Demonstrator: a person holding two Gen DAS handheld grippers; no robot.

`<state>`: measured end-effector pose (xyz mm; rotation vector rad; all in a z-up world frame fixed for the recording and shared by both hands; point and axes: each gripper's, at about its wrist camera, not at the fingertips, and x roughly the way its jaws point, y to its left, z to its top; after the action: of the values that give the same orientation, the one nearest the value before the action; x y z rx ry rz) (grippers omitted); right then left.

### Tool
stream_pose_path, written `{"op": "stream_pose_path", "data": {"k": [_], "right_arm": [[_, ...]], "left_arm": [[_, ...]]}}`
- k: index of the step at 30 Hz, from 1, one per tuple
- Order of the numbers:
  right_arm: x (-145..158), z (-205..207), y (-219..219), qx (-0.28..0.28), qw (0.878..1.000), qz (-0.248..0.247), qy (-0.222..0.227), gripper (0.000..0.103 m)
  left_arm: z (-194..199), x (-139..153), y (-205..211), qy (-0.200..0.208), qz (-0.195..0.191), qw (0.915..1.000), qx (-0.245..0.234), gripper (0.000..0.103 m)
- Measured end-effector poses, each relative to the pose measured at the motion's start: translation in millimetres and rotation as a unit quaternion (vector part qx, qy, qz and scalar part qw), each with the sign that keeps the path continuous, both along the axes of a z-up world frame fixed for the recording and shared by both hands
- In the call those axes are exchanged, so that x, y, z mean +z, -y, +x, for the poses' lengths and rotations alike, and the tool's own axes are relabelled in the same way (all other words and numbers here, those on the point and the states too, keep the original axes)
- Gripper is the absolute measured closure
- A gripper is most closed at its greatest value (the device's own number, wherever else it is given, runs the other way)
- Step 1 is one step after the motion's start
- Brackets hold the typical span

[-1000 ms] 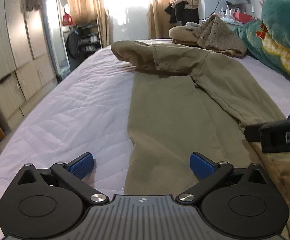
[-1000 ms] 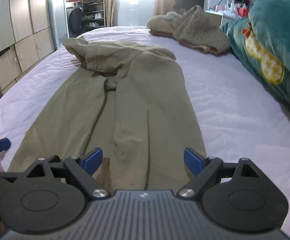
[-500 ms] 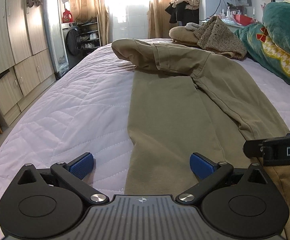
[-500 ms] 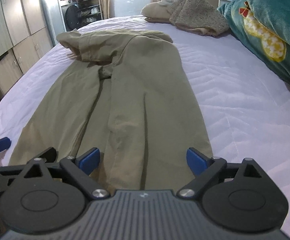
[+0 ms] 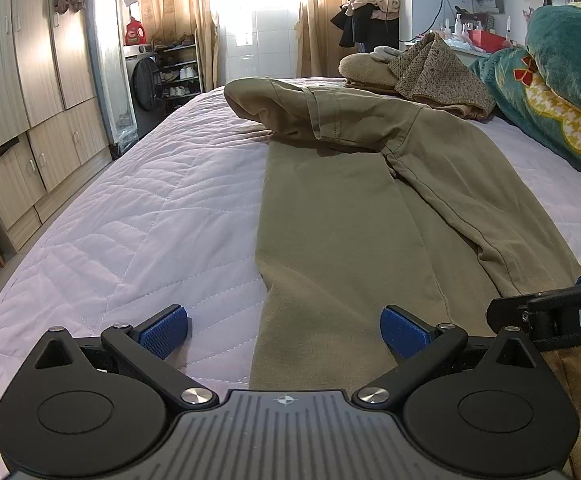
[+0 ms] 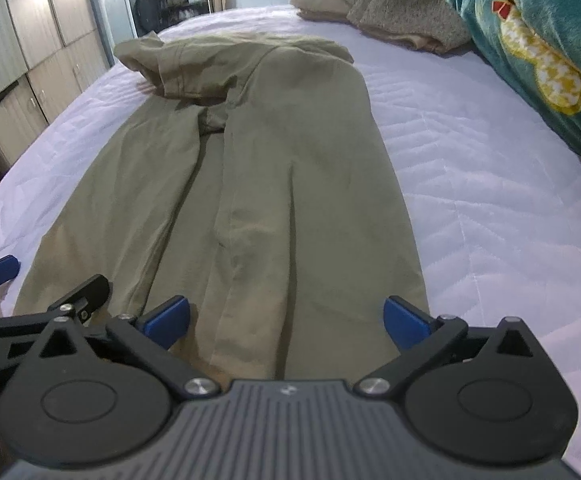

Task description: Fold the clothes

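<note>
Barely begun: olive trousers (image 6: 250,184) spread lengthwise on bed (image 6: 470,184), unfolded. Left tongs (image 5: 284,330) apart, right tongs (image 6: 286,318) just opened wide, both empty at near hem.

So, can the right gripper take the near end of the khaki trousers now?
Probably yes. The right gripper is open, its jaws have just been widening, and the hem of the khaki trousers lies flat between them, nothing on top. The left gripper stays aside.
</note>
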<state>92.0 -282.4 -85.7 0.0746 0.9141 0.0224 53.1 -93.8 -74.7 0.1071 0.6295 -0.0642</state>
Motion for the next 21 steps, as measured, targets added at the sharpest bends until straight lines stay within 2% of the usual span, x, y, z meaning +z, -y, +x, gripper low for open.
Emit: {"op": "stream_pose_path", "data": {"k": [4,8,10,14,21], "right_arm": [[5,16,-3,0.006,0.998,-0.013,-0.064,0.000],[11,37,-4,-0.007,0.989,-0.013,-0.149,0.000],[11,43,-5,-0.011,0.985,-0.013,-0.173,0.000],[7,52,-8,-0.003,0.984,-0.021,-0.176,0.000],[9,38,-6,0.013,0.988,-0.018,-0.152,0.000]], "left_arm": [[-1,-1,-1,0.002,-0.002,1.0000,0.000,0.000],[0,0,-4,0.001,-0.008,1.0000,0.001,0.000],[0,0,-4,0.000,-0.011,0.9999,0.001,0.000],[0,-1,-2,0.000,-0.005,1.0000,0.000,0.000],[0,0,-1,0.000,-0.004,1.0000,0.002,0.000]]}}
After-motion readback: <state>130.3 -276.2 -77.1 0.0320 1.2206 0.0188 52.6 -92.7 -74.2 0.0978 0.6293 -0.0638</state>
